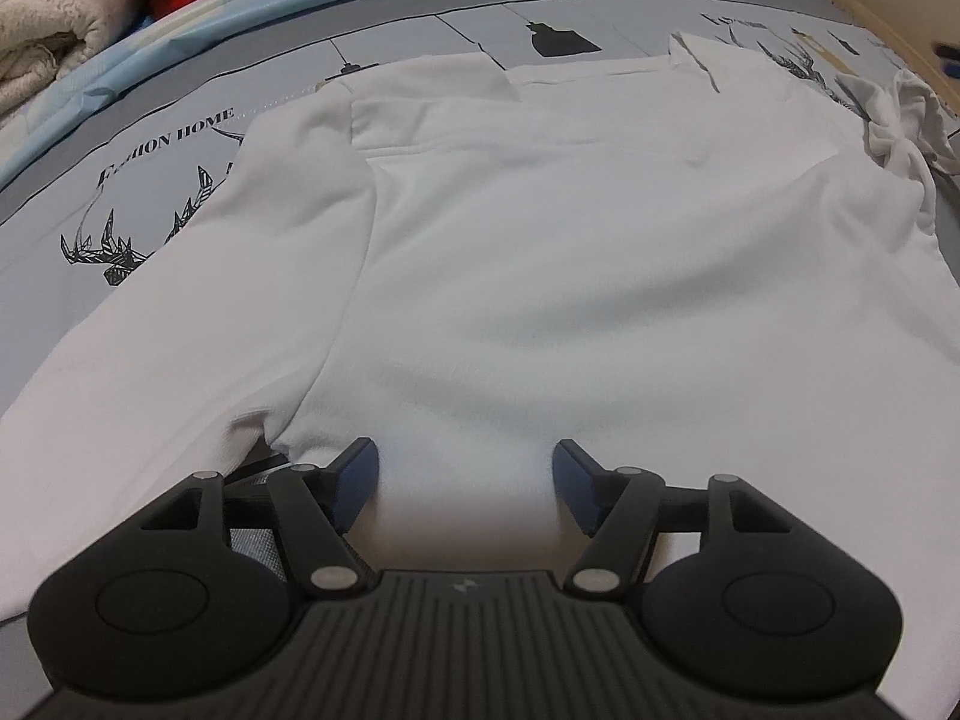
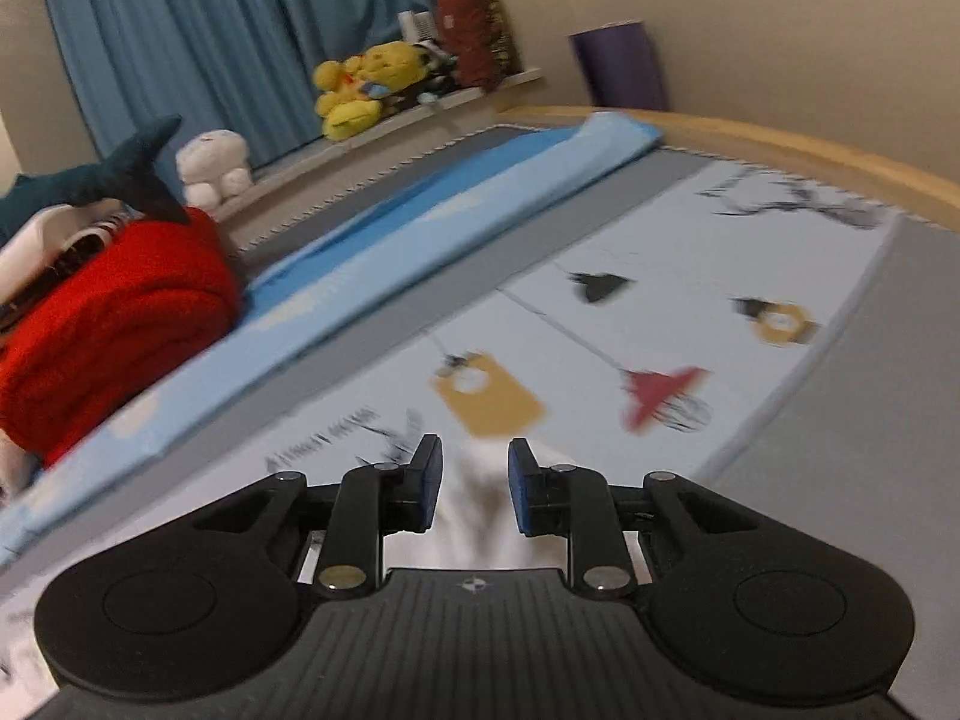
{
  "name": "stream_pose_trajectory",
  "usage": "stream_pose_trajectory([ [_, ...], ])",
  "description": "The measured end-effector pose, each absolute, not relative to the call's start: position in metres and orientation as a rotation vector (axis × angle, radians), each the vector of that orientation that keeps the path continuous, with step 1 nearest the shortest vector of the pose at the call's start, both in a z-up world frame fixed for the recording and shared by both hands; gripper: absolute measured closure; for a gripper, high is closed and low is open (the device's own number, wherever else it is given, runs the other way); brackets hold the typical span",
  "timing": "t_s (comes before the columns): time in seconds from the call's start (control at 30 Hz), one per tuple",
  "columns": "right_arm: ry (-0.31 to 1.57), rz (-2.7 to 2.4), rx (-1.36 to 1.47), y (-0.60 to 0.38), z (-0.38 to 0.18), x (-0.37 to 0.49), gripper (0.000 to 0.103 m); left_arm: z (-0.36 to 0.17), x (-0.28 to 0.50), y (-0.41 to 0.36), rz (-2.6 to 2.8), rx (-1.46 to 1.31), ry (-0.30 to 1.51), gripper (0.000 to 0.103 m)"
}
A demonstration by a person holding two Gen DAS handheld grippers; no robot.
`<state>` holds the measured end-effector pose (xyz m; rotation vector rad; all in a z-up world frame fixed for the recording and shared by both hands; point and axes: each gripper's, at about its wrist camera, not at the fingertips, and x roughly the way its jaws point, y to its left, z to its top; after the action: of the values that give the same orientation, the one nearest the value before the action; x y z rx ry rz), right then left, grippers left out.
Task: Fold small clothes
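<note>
Printed bedding [image 1: 150, 192] is lying under a white garment [image 1: 540, 252] stretching straight ahead of the left gripper [image 1: 465, 480], which is hovering wide open over its near hem, while the right gripper [image 2: 474, 492] is pinching narrowly around white cloth [image 2: 474, 516].

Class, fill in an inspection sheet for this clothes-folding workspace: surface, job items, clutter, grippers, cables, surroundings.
Surface: printed bedsheet with deer and lamp motifs, on a bed.
Job's things: white garment spread flat; a crumpled white cloth at its far right corner.
Clutter: red blanket, cream blanket, light blue folded sheet.
Grippers: left gripper jaws wide open over the garment's near edge; right gripper jaws narrowly apart with white fabric between, contact unclear.
Cables: nothing seen.
Surroundings: blue curtain, yellow plush toys on a ledge, shark plush.
</note>
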<state>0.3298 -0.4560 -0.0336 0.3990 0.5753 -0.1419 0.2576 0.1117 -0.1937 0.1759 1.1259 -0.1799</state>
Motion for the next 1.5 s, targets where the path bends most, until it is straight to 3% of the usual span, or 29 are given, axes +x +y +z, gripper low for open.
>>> stream_pose_trajectory([
  [0.1, 0.663, -0.078, 0.333, -0.431, -0.042, 0.380, 0.057, -0.194, 0.259, 0.110, -0.181, 0.177, 1.127, 0.030],
  [0.27, 0.822, -0.102, 0.154, -0.388, -0.088, 0.437, 0.056, -0.194, 0.261, 0.109, -0.182, 0.171, 1.128, 0.029],
  [0.33, 0.885, -0.148, 0.064, -0.376, -0.110, 0.449, 0.062, -0.194, 0.260, 0.109, -0.187, 0.174, 1.125, 0.029],
  [0.4, 0.929, -0.189, -0.025, -0.367, -0.128, 0.449, 0.086, -0.195, 0.260, 0.111, -0.195, 0.174, 1.123, 0.029],
  [0.43, 0.906, -0.203, -0.061, -0.365, -0.129, 0.446, 0.099, -0.195, 0.260, 0.111, -0.199, 0.175, 1.122, 0.029],
  [0.53, 0.766, -0.214, 0.047, -0.372, -0.093, 0.432, 0.099, -0.195, 0.262, 0.113, -0.207, 0.173, 1.126, 0.029],
  [0.63, 0.357, -0.323, 0.232, -0.387, -0.020, 0.372, 0.099, -0.194, 0.262, 0.112, -0.211, 0.182, 1.127, 0.028],
  [0.7, 0.207, -0.430, 0.369, -0.401, -0.003, 0.327, 0.099, -0.194, 0.263, 0.113, -0.212, 0.180, 1.126, 0.028],
  [0.77, 0.263, -0.543, 0.441, -0.412, -0.015, 0.305, 0.099, -0.195, 0.262, 0.114, -0.209, 0.179, 1.121, 0.028],
  [0.97, 0.835, -0.844, 0.800, -0.474, -0.127, 0.256, 0.101, -0.196, 0.259, 0.113, -0.197, 0.179, 1.110, 0.027],
  [1.0, 0.802, -0.831, 0.831, -0.477, -0.126, 0.248, 0.098, -0.195, 0.259, 0.112, -0.198, 0.179, 1.110, 0.027],
  [1.03, 0.803, -0.828, 0.790, -0.477, -0.119, 0.249, 0.091, -0.196, 0.260, 0.111, -0.198, 0.178, 1.113, 0.026],
  [1.17, 0.624, -0.670, 0.565, -0.461, -0.074, 0.262, 0.085, -0.196, 0.264, 0.111, -0.203, 0.179, 1.114, 0.021],
  [1.23, 0.633, -0.459, 0.403, -0.444, -0.068, 0.288, 0.059, -0.197, 0.266, 0.110, -0.204, 0.180, 1.116, 0.020],
  [1.27, 0.670, -0.360, 0.328, -0.434, -0.070, 0.302, 0.056, -0.197, 0.267, 0.110, -0.206, 0.182, 1.116, 0.019],
  [1.4, 0.817, -0.163, -0.022, -0.382, -0.103, 0.345, 0.057, -0.197, 0.269, 0.112, -0.218, 0.179, 1.119, 0.019],
  [1.47, 0.899, -0.189, -0.210, -0.368, -0.127, 0.362, 0.063, -0.197, 0.269, 0.112, -0.223, 0.180, 1.120, 0.019],
  [1.5, 0.909, -0.209, -0.288, -0.363, -0.138, 0.368, 0.084, -0.198, 0.270, 0.112, -0.226, 0.182, 1.121, 0.019],
])
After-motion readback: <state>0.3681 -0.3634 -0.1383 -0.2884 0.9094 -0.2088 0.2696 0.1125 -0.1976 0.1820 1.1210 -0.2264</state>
